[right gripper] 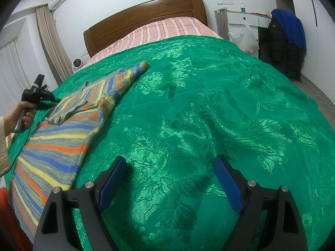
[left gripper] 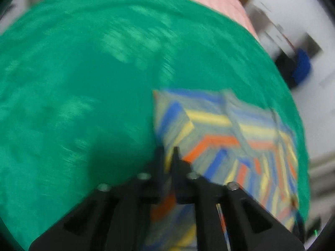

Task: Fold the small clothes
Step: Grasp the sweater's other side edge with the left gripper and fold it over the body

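**Bedroom, green bedspread: striped garment part-folded, left tongs clamped on its edge**

Green brocade bedspread point(right gripper: 209, 108) covers the bed and serves as the work surface; the striped garment point(right gripper: 69, 129) lies on it near the left edge in the right wrist view, well apart from the right gripper. One upper portion of the garment is already doubled back over the body, forming a flap; a sleeve-like strip runs out toward the headboard point(right gripper: 144, 14); the lower body lies flat and unfolded. Judgement: folding is begun but not far along; further folds remain.

The left gripper point(left gripper: 169, 149) has its jaws together, pinching a fold of the striped cloth at the garment's edge; that view is heavily blurred, so how much cloth is caught cannot be told. The person's hand point(right gripper: 25, 115) grips that tool's handle at the bedside. The right gripper point(right gripper: 169, 179) hangs over bare bedspread, blue pads wide apart, nothing between them.

Containers: a plastic bag point(right gripper: 245, 37) hangs from the white desk point(right gripper: 245, 18); contents indistinct. A dark jacket point(right gripper: 280, 44) hangs beside it.
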`<state>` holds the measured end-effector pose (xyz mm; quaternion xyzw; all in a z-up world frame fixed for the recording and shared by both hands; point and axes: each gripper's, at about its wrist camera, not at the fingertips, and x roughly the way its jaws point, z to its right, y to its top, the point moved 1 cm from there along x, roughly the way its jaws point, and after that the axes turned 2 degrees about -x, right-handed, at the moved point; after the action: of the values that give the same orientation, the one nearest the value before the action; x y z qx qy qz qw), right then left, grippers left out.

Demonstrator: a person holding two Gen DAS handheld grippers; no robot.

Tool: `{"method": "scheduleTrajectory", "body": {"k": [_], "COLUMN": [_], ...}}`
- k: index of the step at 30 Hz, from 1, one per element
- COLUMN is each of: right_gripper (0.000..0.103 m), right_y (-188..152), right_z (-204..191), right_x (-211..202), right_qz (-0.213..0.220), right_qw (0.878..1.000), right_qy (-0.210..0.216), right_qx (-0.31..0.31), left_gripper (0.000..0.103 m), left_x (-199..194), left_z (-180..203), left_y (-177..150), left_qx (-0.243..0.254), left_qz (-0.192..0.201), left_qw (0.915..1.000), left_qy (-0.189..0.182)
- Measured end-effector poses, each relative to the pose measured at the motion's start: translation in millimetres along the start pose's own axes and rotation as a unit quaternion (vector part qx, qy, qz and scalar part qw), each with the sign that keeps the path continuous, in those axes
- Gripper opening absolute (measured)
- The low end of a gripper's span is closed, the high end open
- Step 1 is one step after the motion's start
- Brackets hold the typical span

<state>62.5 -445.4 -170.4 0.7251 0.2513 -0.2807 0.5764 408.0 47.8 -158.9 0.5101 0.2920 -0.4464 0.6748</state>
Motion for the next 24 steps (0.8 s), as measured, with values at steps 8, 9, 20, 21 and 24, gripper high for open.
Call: {"method": "scheduleTrajectory", "body": {"k": [8, 9, 20, 21, 24], "right_gripper": [0.086, 0.086, 0.086, 0.086, 0.086], "right_y": [0.0, 0.0, 0.1, 0.0, 0.4], "right_z": [-0.3, -0.4, -0.4, -0.2, -0.4], "right_x": [1.0, 1.0, 1.0, 0.8, 1.8], "right_qz": [-0.001, -0.001, -0.001, -0.001, -0.002], "right_qw": [1.0, 1.0, 1.0, 1.0, 1.0], "right_qy": [0.0, 0.0, -0.001, -0.001, -0.001], "right_qx": [-0.002, -0.002, -0.002, -0.002, -0.003], "left_gripper": [0.047, 0.058, 0.096, 0.096, 0.096], "left_x": [-14.3, -28.4, -65.2, -76.8, -121.0], "left_z": [-7.6, -8.1, -7.0, -9.8, -11.5], "left_y": [-14.3, -20.2, -111.5, -116.2, -137.9], "left_qx": [0.002, -0.003, 0.076, 0.066, 0.066], "left_qz": [0.015, 0.027, 0.037, 0.04, 0.069], "left_qw": [0.9991, 0.9992, 0.9922, 0.994, 0.9927], "left_qy": [0.04, 0.03, 0.092, 0.077, 0.074]}}
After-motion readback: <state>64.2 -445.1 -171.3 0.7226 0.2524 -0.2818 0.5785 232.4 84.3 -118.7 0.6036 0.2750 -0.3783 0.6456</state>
